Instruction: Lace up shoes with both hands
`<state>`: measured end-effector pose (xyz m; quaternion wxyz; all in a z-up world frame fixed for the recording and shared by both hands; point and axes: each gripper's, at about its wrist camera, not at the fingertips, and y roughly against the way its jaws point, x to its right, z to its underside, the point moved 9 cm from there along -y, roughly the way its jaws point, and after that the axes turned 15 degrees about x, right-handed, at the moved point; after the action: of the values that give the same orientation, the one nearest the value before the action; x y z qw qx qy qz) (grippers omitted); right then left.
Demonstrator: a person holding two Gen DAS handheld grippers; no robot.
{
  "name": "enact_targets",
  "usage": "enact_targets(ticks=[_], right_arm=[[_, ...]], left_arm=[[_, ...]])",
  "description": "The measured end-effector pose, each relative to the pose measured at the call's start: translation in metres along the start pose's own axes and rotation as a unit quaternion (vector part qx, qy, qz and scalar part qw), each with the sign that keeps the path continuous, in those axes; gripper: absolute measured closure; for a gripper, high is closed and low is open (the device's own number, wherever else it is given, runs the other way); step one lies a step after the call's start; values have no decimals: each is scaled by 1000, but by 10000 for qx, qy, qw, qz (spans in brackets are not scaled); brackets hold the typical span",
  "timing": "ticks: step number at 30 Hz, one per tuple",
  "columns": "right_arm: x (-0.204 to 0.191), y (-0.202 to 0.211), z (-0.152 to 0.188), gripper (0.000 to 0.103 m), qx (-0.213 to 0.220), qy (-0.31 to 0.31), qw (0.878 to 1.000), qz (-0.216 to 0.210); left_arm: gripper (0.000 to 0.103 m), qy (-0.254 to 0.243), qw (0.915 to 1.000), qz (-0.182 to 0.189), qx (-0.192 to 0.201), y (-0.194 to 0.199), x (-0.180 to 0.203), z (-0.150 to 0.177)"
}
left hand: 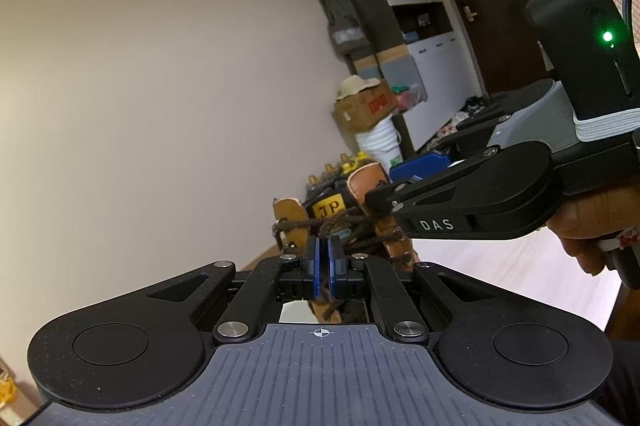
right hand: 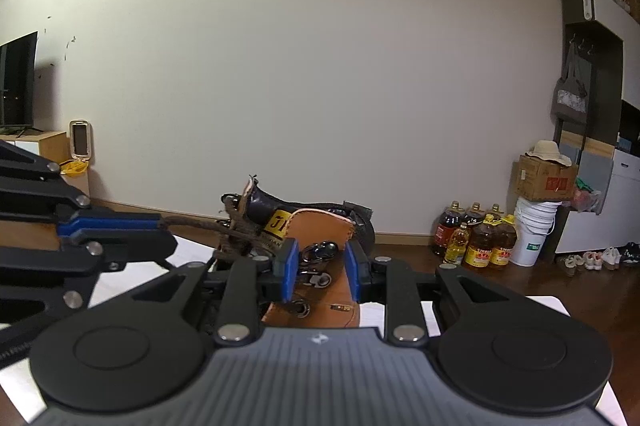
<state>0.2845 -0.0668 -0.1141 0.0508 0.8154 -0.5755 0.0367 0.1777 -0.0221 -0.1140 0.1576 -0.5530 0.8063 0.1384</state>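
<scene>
A tan leather boot (right hand: 320, 230) with a black collar and a yellow tag stands on a white surface, seen close ahead in both views. My left gripper (left hand: 323, 264) is shut on its brown lace (left hand: 320, 222). In the right wrist view the left gripper (right hand: 160, 224) comes in from the left, and the lace (right hand: 192, 221) runs taut from its tips to the boot's top eyelets. My right gripper (right hand: 320, 268) is open, its blue pads standing either side of the boot's hooked upper without pressing on it. In the left wrist view the right gripper (left hand: 396, 182) reaches in from the right over the boot (left hand: 360, 186).
A person's hand (left hand: 580, 238) holds the right gripper. The white surface (right hand: 552, 306) ends at a dark wooden floor. By the far wall stand several oil bottles (right hand: 480, 238), white buckets (right hand: 532, 230) under a cardboard box, and shoes (right hand: 592, 258) beside a cabinet.
</scene>
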Motion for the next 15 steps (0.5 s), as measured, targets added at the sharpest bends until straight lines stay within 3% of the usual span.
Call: enact_targets(ticks=[2, 7, 15], right_arm=[[2, 4, -2, 69, 31, 33, 10000, 13], [17, 18, -3, 70, 182, 126, 9993, 287], [38, 23, 4, 70, 63, -415, 9988, 252]], left_arm=[[98, -17, 10000, 24, 2, 0, 3, 0], [98, -42, 10000, 52, -16, -2, 6, 0], [98, -164, 9998, 2, -59, -11, 17, -7]])
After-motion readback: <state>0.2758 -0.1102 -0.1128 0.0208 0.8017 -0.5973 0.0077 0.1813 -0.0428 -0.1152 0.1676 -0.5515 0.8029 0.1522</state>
